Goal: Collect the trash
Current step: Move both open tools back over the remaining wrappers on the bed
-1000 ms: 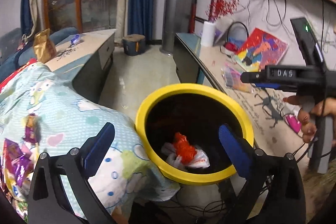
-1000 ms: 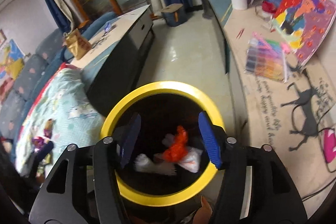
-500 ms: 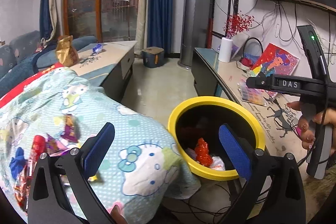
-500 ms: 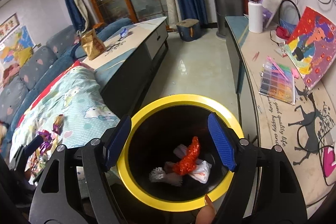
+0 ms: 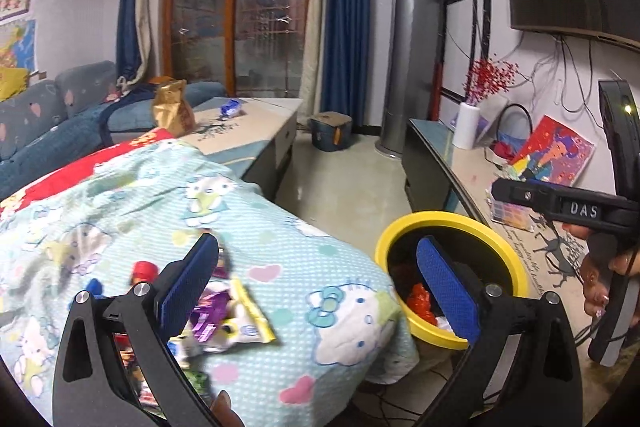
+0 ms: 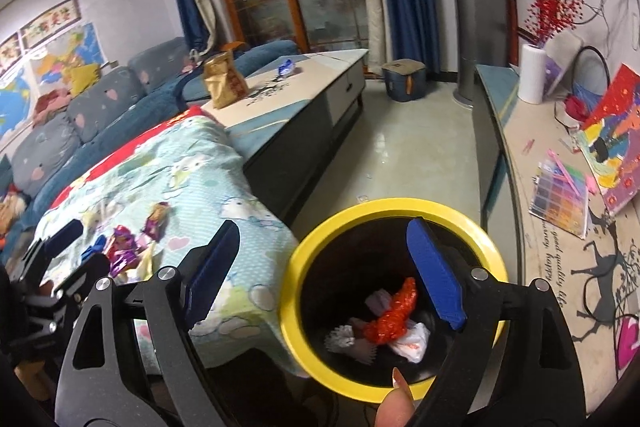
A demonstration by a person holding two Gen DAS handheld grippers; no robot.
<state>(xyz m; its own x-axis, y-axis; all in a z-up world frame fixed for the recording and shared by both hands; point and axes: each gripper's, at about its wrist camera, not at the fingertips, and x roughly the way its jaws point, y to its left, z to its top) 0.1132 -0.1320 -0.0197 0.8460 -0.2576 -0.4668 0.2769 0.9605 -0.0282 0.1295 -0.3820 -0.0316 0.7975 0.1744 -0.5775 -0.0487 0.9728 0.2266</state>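
Right gripper (image 6: 320, 273): jaws spread and opening wider, nothing between the pads. Just beyond its right jaw, yellow-rimmed bin (image 6: 316, 235). One red wrapper (image 6: 394, 313) and about three pale scraps lying at the bottom (exact count unclear).

Left gripper (image 5: 320, 287): jaws released, empty. Wrapper pile (image 5: 224, 311) on the patterned blanket (image 5: 280, 227), just past the left jaw. At least five pieces, overlapping, so no firm count.

Risks, judged: pinching blanket along with a wrapper and dragging the rest off the edge; thin foil slipping from the pads short of the bin; loose pieces falling beside the rim.

Beyond the jaws: one gold bag (image 6: 224, 79), one blue wrapper (image 6: 286, 67) on the low cabinet.
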